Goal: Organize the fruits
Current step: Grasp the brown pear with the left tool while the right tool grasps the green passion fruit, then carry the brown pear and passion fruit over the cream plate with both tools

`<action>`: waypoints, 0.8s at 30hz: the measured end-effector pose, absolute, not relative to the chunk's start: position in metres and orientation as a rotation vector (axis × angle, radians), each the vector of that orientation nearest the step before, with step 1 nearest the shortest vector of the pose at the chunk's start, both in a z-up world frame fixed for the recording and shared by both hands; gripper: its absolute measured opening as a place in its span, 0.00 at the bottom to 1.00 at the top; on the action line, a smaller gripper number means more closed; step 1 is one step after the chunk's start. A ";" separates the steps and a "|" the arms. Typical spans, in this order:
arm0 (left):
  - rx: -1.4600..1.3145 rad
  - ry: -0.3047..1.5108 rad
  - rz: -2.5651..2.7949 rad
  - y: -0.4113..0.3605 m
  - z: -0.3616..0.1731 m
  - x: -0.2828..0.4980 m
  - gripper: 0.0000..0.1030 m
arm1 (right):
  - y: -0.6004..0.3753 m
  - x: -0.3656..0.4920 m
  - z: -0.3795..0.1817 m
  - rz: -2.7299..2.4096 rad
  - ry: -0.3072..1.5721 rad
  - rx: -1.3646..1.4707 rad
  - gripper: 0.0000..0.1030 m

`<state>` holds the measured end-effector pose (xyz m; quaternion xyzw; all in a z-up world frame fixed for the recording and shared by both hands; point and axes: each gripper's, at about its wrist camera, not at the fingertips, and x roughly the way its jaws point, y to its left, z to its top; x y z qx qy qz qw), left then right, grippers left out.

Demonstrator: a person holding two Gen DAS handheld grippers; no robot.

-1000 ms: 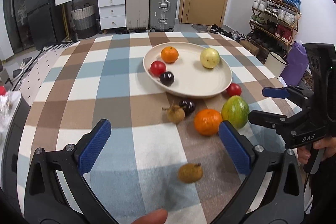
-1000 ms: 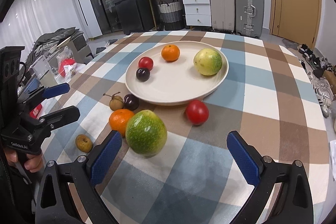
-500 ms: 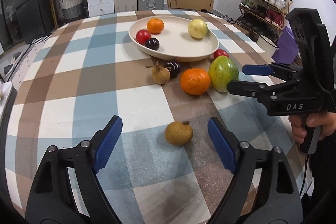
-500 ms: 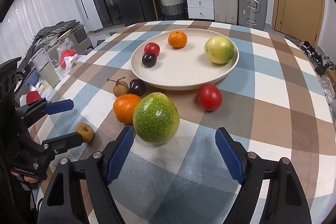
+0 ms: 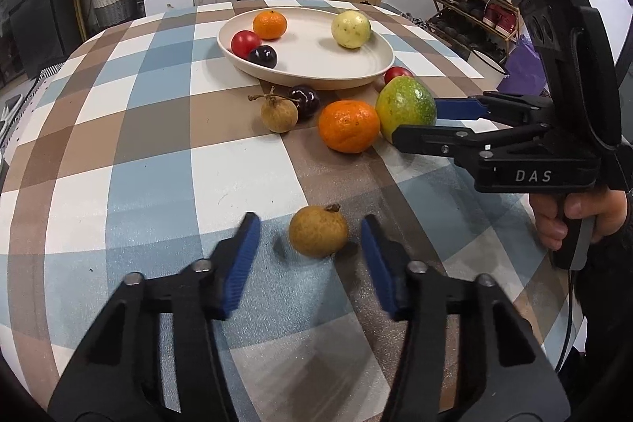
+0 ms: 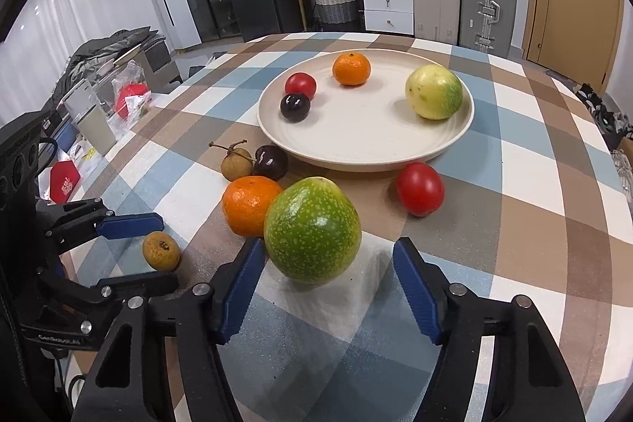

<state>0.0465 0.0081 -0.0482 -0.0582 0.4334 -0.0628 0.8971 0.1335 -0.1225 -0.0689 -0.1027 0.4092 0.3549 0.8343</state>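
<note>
Fruit lies scattered on a checked tablecloth point(image 5: 150, 165) around a cream plate point(image 5: 340, 66) that already holds an orange, a red tomato, a dark plum and a pale yellow-green fruit. The left gripper point(image 5: 310, 236) is spread wide around a small brown longan point(image 5: 318, 231), its blue pads on either side and not touching it. The right gripper point(image 6: 328, 256) likewise stands released around the large green mango point(image 6: 312, 230), which sits beside a second orange point(image 6: 249, 204) near the plate's front rim.
</note>
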 end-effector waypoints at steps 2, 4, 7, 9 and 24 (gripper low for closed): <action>-0.130 0.896 -0.142 0.010 -0.048 0.047 0.27 | -0.121 0.134 -0.069 0.756 0.865 -0.216 0.64; -0.135 0.889 -0.160 0.010 -0.047 0.045 0.25 | -0.119 0.134 -0.069 0.758 0.863 -0.218 0.59; -0.130 0.868 -0.174 0.008 -0.044 0.044 0.25 | -0.118 0.133 -0.069 0.766 0.857 -0.220 0.54; -0.132 0.853 -0.165 0.009 -0.041 0.043 0.25 | -0.118 0.133 -0.068 0.776 0.858 -0.207 0.51; -0.160 0.749 -0.106 0.020 -0.018 0.058 0.25 | -0.126 0.129 -0.056 0.820 0.794 -0.199 0.48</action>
